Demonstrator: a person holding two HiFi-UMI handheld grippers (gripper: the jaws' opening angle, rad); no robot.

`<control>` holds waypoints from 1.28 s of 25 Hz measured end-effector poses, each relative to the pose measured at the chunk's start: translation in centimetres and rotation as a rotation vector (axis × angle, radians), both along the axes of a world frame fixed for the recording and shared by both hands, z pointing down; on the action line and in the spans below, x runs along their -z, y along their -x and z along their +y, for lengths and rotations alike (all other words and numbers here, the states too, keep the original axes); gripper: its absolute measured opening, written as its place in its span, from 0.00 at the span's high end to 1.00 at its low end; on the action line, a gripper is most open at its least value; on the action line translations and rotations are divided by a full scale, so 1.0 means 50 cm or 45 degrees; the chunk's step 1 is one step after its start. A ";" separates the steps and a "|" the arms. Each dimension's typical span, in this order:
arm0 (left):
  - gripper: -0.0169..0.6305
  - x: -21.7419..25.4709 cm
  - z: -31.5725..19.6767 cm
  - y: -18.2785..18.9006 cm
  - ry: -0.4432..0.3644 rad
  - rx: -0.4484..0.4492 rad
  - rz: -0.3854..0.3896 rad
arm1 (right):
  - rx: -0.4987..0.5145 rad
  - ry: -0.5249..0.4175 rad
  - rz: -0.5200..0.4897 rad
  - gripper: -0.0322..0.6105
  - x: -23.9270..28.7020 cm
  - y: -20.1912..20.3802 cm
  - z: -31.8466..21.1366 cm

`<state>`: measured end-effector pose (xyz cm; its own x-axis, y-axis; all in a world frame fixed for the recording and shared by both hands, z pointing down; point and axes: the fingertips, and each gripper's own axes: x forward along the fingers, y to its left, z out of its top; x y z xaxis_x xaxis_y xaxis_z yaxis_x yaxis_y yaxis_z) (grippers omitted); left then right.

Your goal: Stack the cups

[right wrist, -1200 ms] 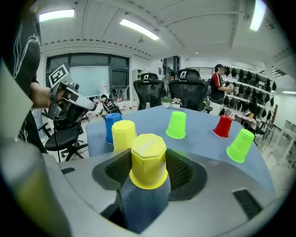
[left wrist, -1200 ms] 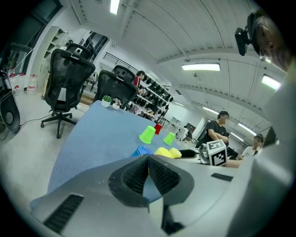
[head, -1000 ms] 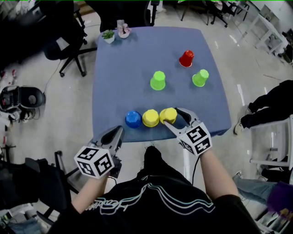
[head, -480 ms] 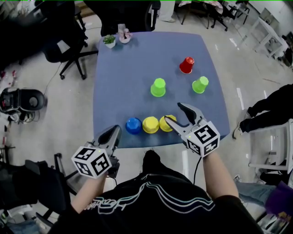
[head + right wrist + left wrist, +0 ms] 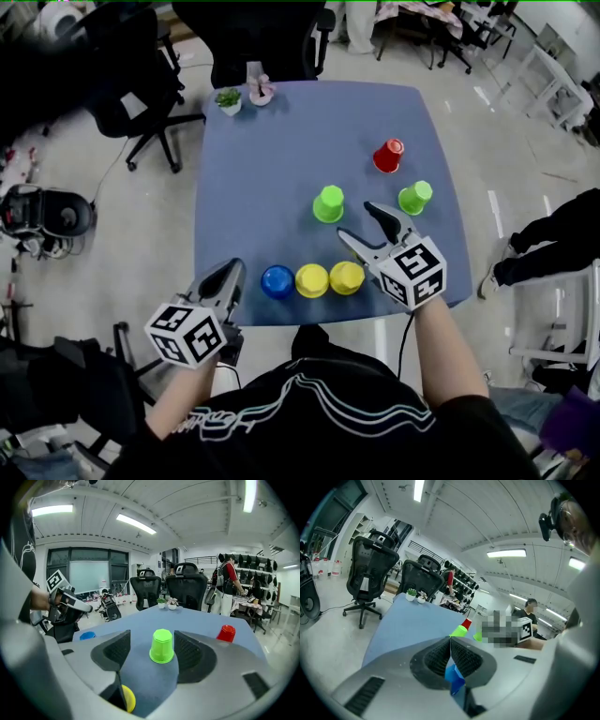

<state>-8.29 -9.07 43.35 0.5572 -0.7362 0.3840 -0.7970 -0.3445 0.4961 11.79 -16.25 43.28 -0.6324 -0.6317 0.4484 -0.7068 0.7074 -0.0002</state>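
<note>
Lifting away from the row at the lower edge of the frame, the right gripper (image 5: 357, 222) has left the right-hand yellow plastic cup (image 5: 346, 277) that it stood around a second ago. It now points up-frame at the upturned lime-green plastic cup (image 5: 328, 203) in the middle of the blue-clothed table (image 5: 253, 187). Its jaws have just been opening and stand wide apart with nothing held; the right gripper view frames the green cup in the gap, but it lies just beyond the fingertips, not between the pads. The yellow cup sits rim-down in line with a second yellow plastic cup (image 5: 311, 279) and a blue plastic cup (image 5: 277, 281), close side by side. Another lime-green cup (image 5: 413, 198) and a red plastic cup (image 5: 387, 156) stand apart toward the upper right. The left gripper (image 5: 232, 270) hangs off the table's lower-left edge, jaws pressed together and empty. The main risk is probably an off-centre approach: one pad meeting the light, tapered cup first could push it across the cloth or tip it over. Closing too high on the taper could squeeze it out of the grip, and a low pass could clip the yellow row.
</note>
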 end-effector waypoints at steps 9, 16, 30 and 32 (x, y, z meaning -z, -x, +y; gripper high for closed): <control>0.94 -0.026 -0.042 0.015 0.037 0.028 -0.002 | 0.026 0.066 0.096 0.50 -0.082 0.012 -0.078; 0.94 -0.055 -0.063 0.018 0.068 0.033 -0.002 | 0.057 0.107 0.121 0.50 -0.133 0.023 -0.112; 0.94 -0.077 -0.088 0.029 0.089 0.041 -0.011 | 0.112 0.118 0.108 0.54 -0.170 0.044 -0.139; 0.93 -0.078 -0.087 0.031 0.090 0.041 -0.016 | 0.114 0.122 0.105 0.55 -0.171 0.044 -0.138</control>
<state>-9.82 -13.44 47.24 0.5287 -0.7246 0.4421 -0.8132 -0.2832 0.5084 9.57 -23.18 51.81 -0.6426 -0.5261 0.5571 -0.6412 0.7672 -0.0152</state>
